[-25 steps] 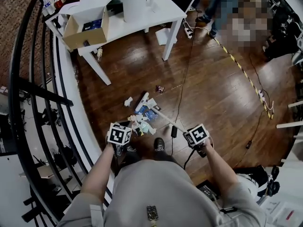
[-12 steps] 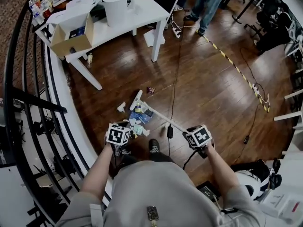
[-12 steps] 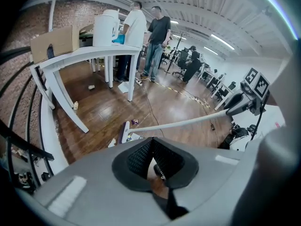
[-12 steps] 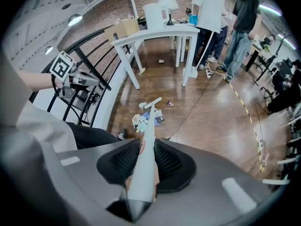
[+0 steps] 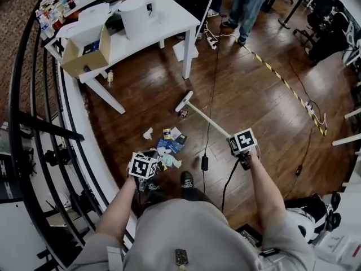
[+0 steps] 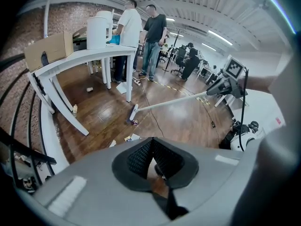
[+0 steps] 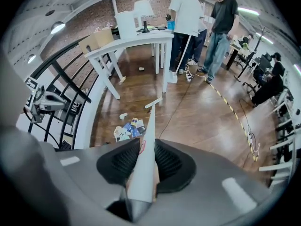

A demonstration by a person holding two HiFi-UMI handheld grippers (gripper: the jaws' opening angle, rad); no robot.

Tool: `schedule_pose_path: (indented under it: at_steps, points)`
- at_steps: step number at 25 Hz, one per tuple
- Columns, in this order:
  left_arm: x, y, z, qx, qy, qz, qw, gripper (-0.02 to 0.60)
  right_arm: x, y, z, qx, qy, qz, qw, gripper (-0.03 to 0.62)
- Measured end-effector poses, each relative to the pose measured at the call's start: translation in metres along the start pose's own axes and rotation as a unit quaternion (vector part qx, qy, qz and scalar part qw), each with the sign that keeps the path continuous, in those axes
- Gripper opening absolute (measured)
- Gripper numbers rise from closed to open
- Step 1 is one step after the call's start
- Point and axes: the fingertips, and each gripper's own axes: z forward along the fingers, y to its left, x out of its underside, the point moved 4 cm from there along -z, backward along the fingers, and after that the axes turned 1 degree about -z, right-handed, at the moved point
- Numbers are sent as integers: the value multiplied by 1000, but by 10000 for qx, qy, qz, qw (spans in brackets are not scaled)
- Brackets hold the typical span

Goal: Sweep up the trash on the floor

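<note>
My right gripper [image 7: 146,146] is clamped on the white broom [image 5: 206,121] handle, which runs up and left through the middle of the head view to the broom head [image 5: 184,101]. A red mark on the handle is too blurred to read. My left gripper [image 6: 151,142] has its jaws closed together. The trash [image 5: 169,144], crumpled paper and blue wrappers with print too small to read, lies on the wood floor [image 5: 254,95] below the broom head, apart from it.
</note>
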Motion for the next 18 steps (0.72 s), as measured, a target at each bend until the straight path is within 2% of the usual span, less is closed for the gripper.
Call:
schedule_pose_path:
  at_steps: [3, 6, 18]
  points:
    - [-1, -1, 1, -26, 6, -26, 10000, 8, -6, -10, 16, -43, 95, 303, 9995, 101]
    - [-3, -3, 2, -19, -31, -64, 10000, 8, 5, -10, 25, -82, 285, 374, 9989, 103]
    - [2, -24, 17, 168, 24, 47, 9998, 8, 114, 33, -6, -581, 525, 615, 9950, 103]
